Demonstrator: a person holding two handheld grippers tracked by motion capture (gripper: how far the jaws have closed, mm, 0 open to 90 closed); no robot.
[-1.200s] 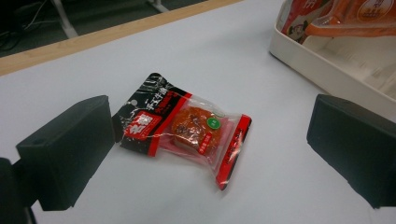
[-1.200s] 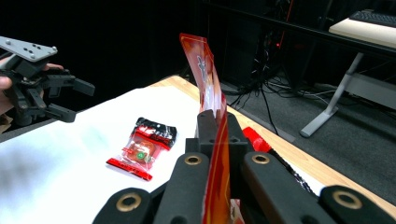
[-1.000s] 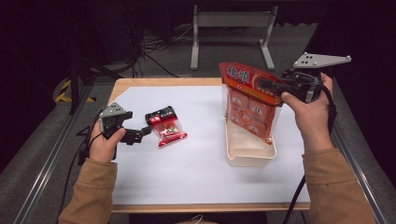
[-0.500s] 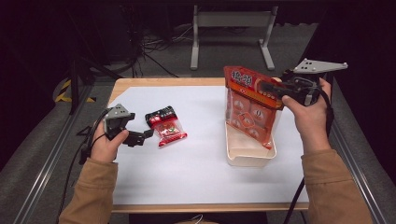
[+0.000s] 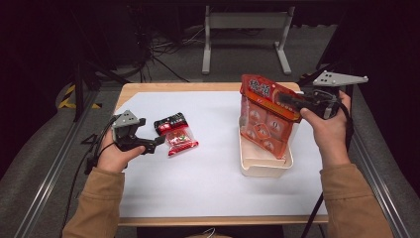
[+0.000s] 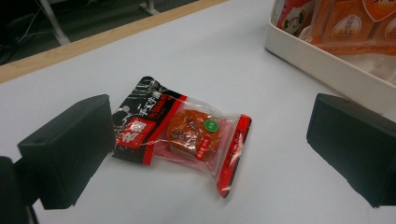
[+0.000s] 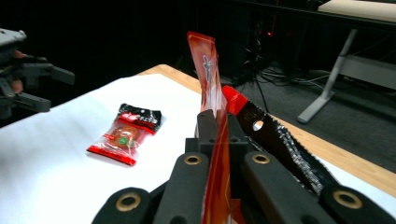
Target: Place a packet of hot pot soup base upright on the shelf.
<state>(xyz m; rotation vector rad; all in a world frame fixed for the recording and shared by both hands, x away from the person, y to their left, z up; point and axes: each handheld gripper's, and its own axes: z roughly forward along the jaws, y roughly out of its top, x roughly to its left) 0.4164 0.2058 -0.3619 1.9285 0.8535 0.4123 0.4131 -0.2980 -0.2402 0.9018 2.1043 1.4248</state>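
My right gripper is shut on the top edge of a large orange snack bag, which hangs with its lower end inside a cream rectangular tray. In the right gripper view the bag's orange edge rises from between the closed jaws. A small red and black snack packet lies flat on the white table top. My left gripper rests just left of the packet, open, with nothing between its pads; in the left gripper view the packet lies between and beyond the jaws.
The white sheet covers a wooden table with bare room in front of the tray and packet. Metal rails run along both sides. A grey stand and cables lie on the floor beyond the far edge.
My right gripper has sunk a little with the orange bag, lowering its bottom end further into the tray. The left gripper and the small packet have stayed where they were.
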